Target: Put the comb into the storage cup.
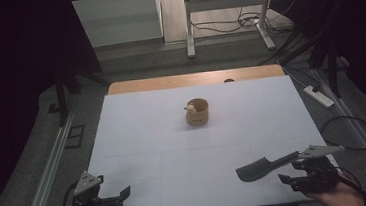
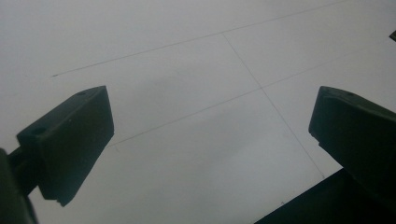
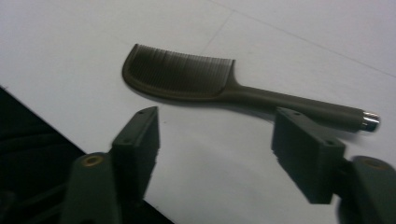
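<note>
High view, surface: white table [image 1: 165, 149], wooden strip along far edge, dark floor and rails on both sides.
High view, open room: wide bare stretch between the two grippers and up to the middle; small wooden cup [image 1: 197, 112] stood alone at centre, well apart from both.
High view, comb: dark comb [image 1: 263, 167] lay flat near the front right edge, toothed head toward the middle, handle toward the right.
High view, left gripper: left gripper [image 1: 113, 199] sat at the front left corner, over the near edge, nothing near it.
High view, right gripper: right gripper [image 1: 291, 180] sat at the front right, just beside the comb's handle, on the near side of it.
Left gripper view, edge: bare white sheet with thin seam lines ahead, dark table edge at lower right.
Left gripper view, jaws: wide apart, nothing between them, nothing touched.
Right gripper view, comb: comb [image 3: 196, 79] lay just beyond the jaw tips, metal-capped handle end at right; table edge and dark drop at lower left.
Right gripper view, jaws: partly open, nothing gripped; right jaw tip overlapped the handle, contact unclear.
</note>
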